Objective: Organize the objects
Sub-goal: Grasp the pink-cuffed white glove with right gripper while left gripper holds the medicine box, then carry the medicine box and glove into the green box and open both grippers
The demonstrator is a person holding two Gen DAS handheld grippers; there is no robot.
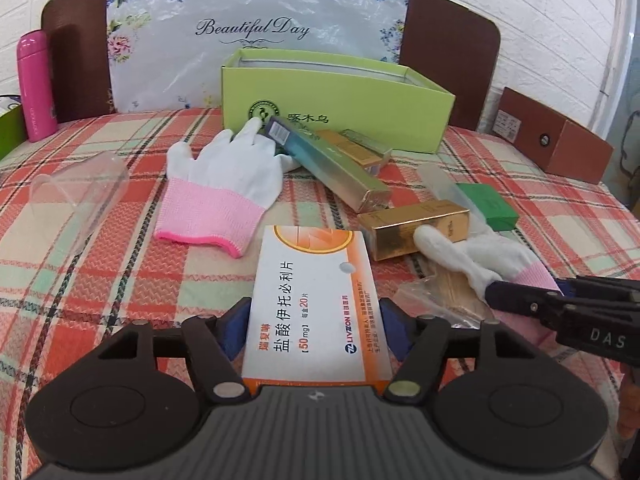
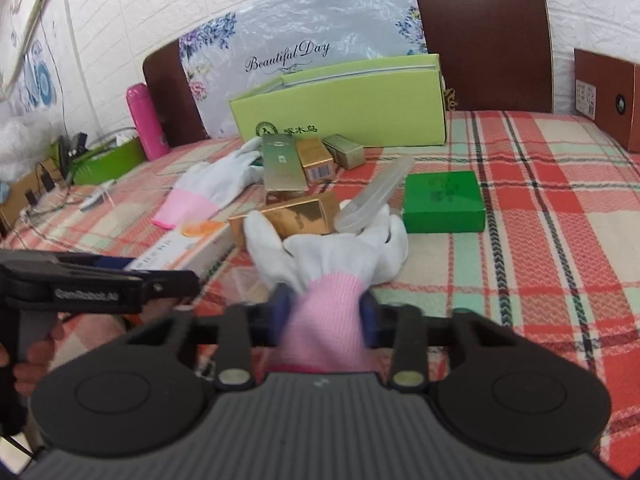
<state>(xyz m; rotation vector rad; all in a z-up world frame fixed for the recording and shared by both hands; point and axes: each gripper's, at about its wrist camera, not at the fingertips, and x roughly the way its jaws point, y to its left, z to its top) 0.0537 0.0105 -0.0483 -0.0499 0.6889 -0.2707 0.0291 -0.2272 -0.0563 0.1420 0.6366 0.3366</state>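
My left gripper (image 1: 316,320) is shut on a white and orange medicine box (image 1: 316,288), one blue pad on each long side. The right gripper (image 2: 325,316) is shut on the pink cuff of a white glove (image 2: 340,256), which lies over a gold box (image 2: 292,216) and a clear plastic tube (image 2: 376,196). In the left wrist view that glove (image 1: 472,256) and the right gripper's fingertip (image 1: 516,298) show at the right. A second glove (image 1: 224,184) lies flat by a long teal-green carton (image 1: 332,160). Behind stands an open light-green box (image 1: 340,96).
Small gold boxes (image 2: 316,160) lie before the light-green box, and a flat dark-green box (image 2: 442,202) lies to the right. A pink bottle (image 1: 36,84) stands far left, a brown box (image 1: 556,136) far right, a clear plastic piece (image 1: 76,192) left. A plaid cloth (image 2: 540,240) covers the surface.
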